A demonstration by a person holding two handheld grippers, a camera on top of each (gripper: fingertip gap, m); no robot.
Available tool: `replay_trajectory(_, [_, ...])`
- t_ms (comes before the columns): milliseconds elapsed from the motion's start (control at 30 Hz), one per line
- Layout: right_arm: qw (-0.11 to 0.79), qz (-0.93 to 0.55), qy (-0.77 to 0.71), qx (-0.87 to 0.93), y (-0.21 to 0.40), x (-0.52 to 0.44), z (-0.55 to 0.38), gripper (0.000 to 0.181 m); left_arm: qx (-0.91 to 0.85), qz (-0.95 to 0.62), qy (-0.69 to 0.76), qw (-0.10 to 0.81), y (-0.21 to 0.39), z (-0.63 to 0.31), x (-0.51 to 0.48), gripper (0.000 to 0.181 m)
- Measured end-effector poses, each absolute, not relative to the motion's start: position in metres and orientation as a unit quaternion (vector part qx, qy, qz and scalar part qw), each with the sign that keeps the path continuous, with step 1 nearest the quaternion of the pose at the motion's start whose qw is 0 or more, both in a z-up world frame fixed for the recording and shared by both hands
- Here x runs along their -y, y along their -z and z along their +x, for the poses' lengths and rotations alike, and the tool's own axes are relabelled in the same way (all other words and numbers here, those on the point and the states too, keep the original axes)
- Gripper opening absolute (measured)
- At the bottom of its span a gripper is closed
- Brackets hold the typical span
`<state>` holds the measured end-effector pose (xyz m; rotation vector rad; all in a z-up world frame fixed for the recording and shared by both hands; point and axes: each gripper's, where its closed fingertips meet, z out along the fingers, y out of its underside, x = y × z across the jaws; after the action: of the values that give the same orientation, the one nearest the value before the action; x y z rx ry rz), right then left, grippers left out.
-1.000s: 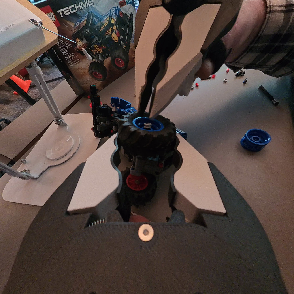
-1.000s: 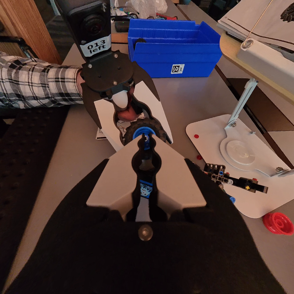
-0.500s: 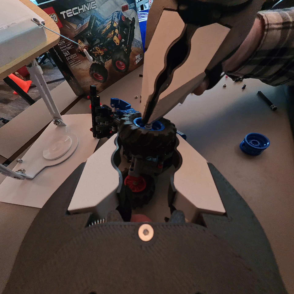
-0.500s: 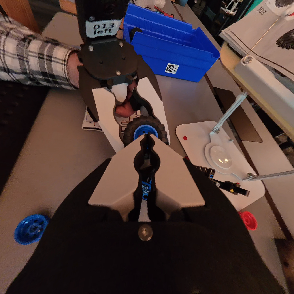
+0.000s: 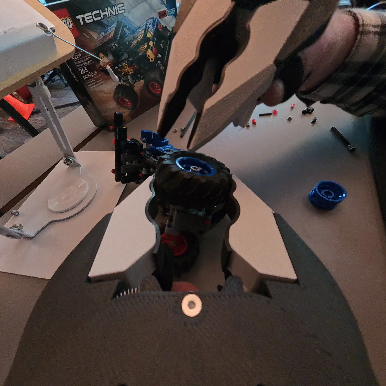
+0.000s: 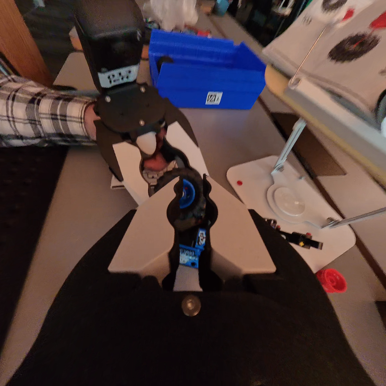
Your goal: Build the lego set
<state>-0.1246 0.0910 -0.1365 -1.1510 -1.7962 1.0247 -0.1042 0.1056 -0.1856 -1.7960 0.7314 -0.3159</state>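
- White stand base (image 5: 52,211): one, flat on the table left of the left gripper's fingers, its slanted post rising from it.
- Set box (image 5: 117,62): one, upright beyond the left finger; it bore printed writing and a picture of a truck.
- Lego truck chassis (image 5: 133,158): one part-built black and blue assembly, reaching out past the left fingertip.
- Left gripper (image 5: 192,188): its fingers stood partly apart, closed on the chassis just under the blue-hubbed tyre (image 5: 194,179), which sat between the fingertips with its hub facing up.
- Red-hubbed wheel (image 5: 177,246): one, lower on the same chassis, deep between the left gripper's fingers.
- Right gripper (image 5: 177,140): it hung above and just beyond the tyre, fingers a narrow gap apart with nothing between them, not touching the wheel.
- Small loose pieces (image 5: 290,112): several, red and black, scattered beyond the right finger; too small to count surely.
- Loose blue rim (image 5: 326,194): one, on the table well to the right of the right finger.
- In the blurred right wrist view: one blue bin (image 6: 204,77) with a small white tag beyond the fingers, and one loose red rim (image 6: 332,281) right of them.
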Motion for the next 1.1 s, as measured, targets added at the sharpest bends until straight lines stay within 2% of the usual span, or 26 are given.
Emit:
replay_trajectory(133, [0.312, -0.474, -0.409, 0.714, 0.155, -0.097, -0.121, 0.025, -0.309, -0.76, 0.137, 0.554, 0.186, -0.104, -0.106, 0.066])
replay_trajectory(333, [0.241, -0.507, -0.442, 0.7, 0.159, -0.097, -0.121, 0.022, -0.311, -0.758, 0.134, 0.558, 0.186, -0.103, -0.106, 0.065])
replay_trajectory(1100, [0.269, -0.493, -0.293, 0.774, 0.163, -0.098, -0.123, 0.021, -0.261, -0.764, 0.164, 0.567, 0.184, -0.098, -0.115, 0.066])
